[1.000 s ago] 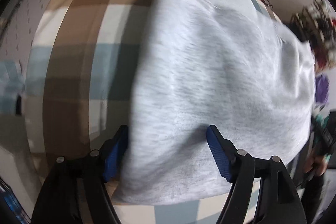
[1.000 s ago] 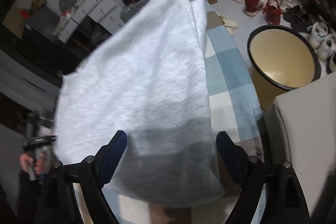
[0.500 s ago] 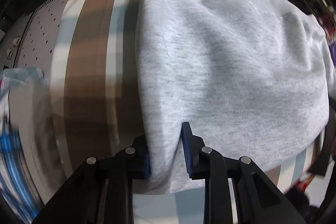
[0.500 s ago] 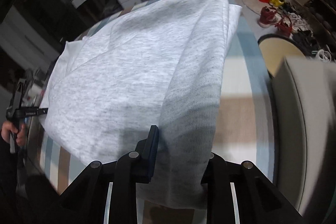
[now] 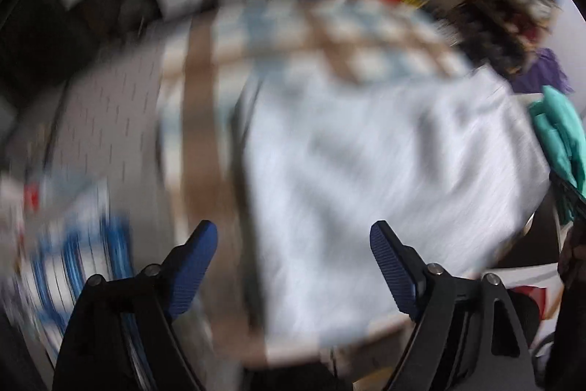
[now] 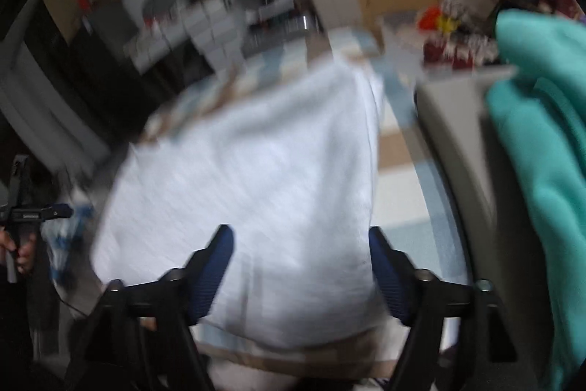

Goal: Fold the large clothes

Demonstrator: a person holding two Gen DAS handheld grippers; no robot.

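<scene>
The light grey garment (image 5: 366,171) lies folded in a broad block on the checked cloth (image 5: 197,134); both views are smeared by motion. My left gripper (image 5: 293,233) hovers above its near left edge, jaws opening wide, with no fabric pinched between the blue pads. In the right wrist view the garment (image 6: 256,178) fills the middle. My right gripper (image 6: 301,237) hangs over its near right corner, jaws opening too, and the pads do not press on the cloth. A hand (image 6: 22,244) at the far left holds the other gripper.
A teal garment (image 6: 538,152) is draped over a beige seat (image 6: 457,134) at the right, and it also shows as teal cloth (image 5: 560,141) in the left wrist view. A perforated grey mat (image 5: 110,134) lies to the left. Shelves, shoes and a wooden door stand behind.
Both grippers closed on the garment's near edge half a second ago; they have since let go, opened wide and drawn back and up. The garment now lies farther below them.
</scene>
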